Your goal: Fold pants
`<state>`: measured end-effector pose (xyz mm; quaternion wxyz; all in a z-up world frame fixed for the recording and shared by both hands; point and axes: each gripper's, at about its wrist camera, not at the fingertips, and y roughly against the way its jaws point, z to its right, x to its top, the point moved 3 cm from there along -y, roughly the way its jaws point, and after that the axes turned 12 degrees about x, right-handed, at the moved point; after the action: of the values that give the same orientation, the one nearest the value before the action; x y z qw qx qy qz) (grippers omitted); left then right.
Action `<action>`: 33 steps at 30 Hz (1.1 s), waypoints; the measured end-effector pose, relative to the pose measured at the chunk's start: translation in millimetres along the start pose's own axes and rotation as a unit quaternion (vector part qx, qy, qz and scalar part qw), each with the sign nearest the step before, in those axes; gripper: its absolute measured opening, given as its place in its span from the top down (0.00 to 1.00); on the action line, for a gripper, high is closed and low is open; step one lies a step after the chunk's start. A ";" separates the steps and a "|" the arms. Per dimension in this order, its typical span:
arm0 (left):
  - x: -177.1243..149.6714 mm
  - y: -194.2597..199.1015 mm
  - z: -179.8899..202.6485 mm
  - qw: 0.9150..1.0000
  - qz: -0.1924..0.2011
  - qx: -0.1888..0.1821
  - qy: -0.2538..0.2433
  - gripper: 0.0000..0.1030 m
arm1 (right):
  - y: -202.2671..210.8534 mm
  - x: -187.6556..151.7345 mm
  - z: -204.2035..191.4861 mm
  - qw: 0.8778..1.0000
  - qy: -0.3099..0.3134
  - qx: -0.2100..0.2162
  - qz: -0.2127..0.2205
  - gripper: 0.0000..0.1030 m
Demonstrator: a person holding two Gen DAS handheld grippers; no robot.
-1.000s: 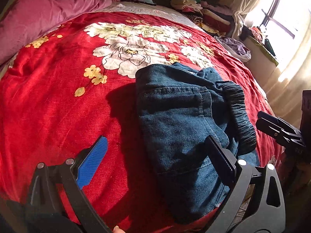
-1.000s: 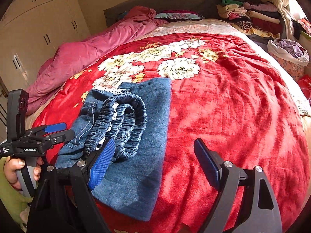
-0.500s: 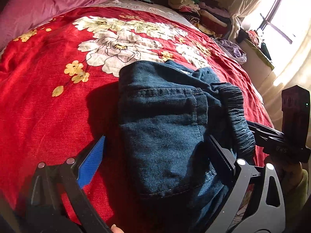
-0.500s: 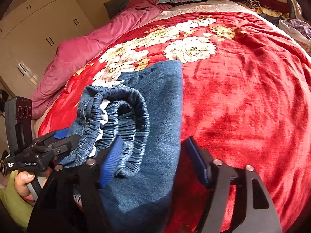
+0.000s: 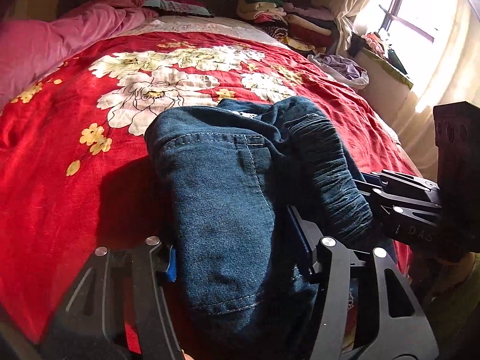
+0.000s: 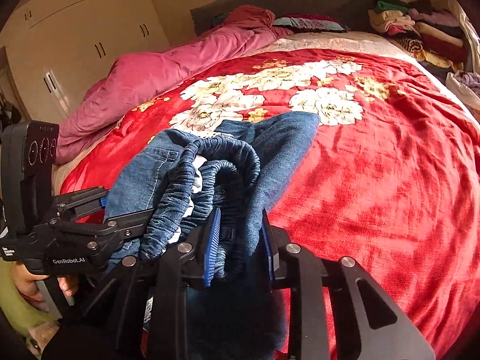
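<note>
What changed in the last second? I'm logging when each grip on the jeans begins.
Both grippers moved in onto the near end of the jeans and have just been closing: the left gripper now clamps the folded denim, the right gripper the waistband side. The jeans' near end is bunched and lifted. The red bedspread and the pink quilt are unchanged.

Both wrist views close over pants (image 5: 228, 198), facing headboard (image 6: 282, 3)

Coarse matt denim pants (image 5: 228, 198) on plush red blanket (image 5: 60, 198)
</note>
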<state>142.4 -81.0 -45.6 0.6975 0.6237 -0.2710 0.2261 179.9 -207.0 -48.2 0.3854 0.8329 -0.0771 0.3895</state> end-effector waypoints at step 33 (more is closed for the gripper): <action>120.9 -20.2 -46.0 0.998 0.052 0.018 -0.003 0.57 | -52.2 111.6 5.0 0.998 0.008 0.006 0.058 0.79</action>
<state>250.8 -40.5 15.6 0.6729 0.6217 -0.3006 0.2651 281.6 -155.3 -1.6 0.3576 0.8264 -0.1195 0.4182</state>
